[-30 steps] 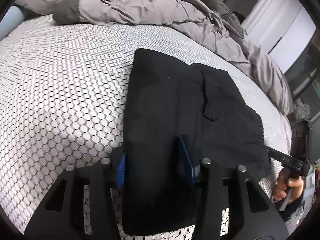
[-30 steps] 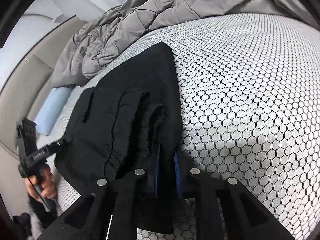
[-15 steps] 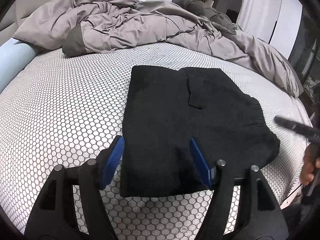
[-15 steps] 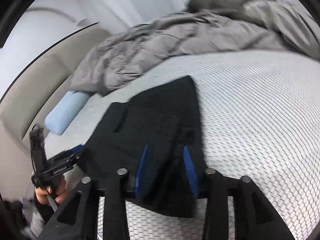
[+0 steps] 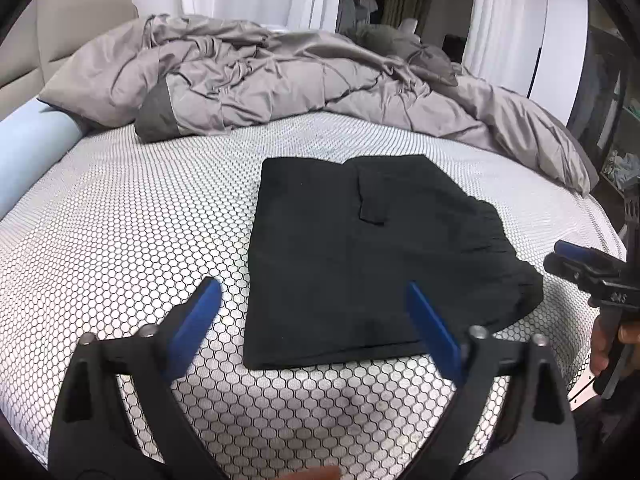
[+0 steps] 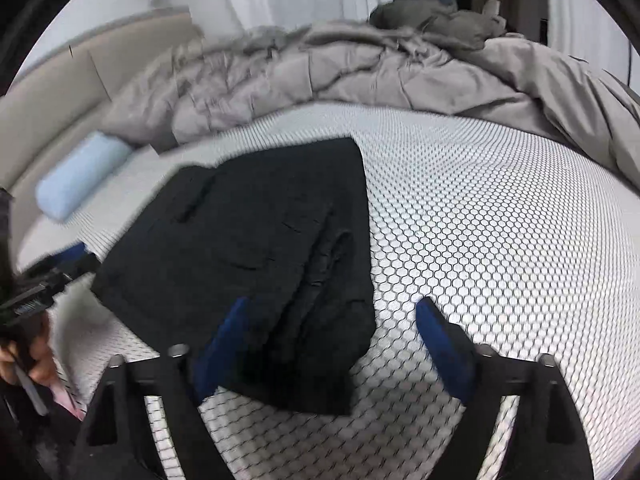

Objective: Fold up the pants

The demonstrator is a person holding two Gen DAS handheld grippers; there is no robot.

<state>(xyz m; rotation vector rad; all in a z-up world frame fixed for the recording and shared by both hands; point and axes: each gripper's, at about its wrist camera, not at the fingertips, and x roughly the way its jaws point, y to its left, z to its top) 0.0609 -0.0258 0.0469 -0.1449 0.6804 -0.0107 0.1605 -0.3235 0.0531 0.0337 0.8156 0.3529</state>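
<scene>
The black pants lie folded into a compact rectangle on the white honeycomb-patterned mattress. My left gripper is open and empty, raised just in front of the near edge of the pants. In the right wrist view the pants lie with their bunched waistband end nearest. My right gripper is open and empty, held above that end. The right gripper also shows at the right edge of the left wrist view.
A crumpled grey duvet fills the far side of the bed. A light blue bolster lies at the left by the beige headboard. The mattress edge drops off at the right. White curtains hang behind.
Both grippers have let go of the pants, opened wide and pulled back and up. The pants now lie flat and still on the mattress.
</scene>
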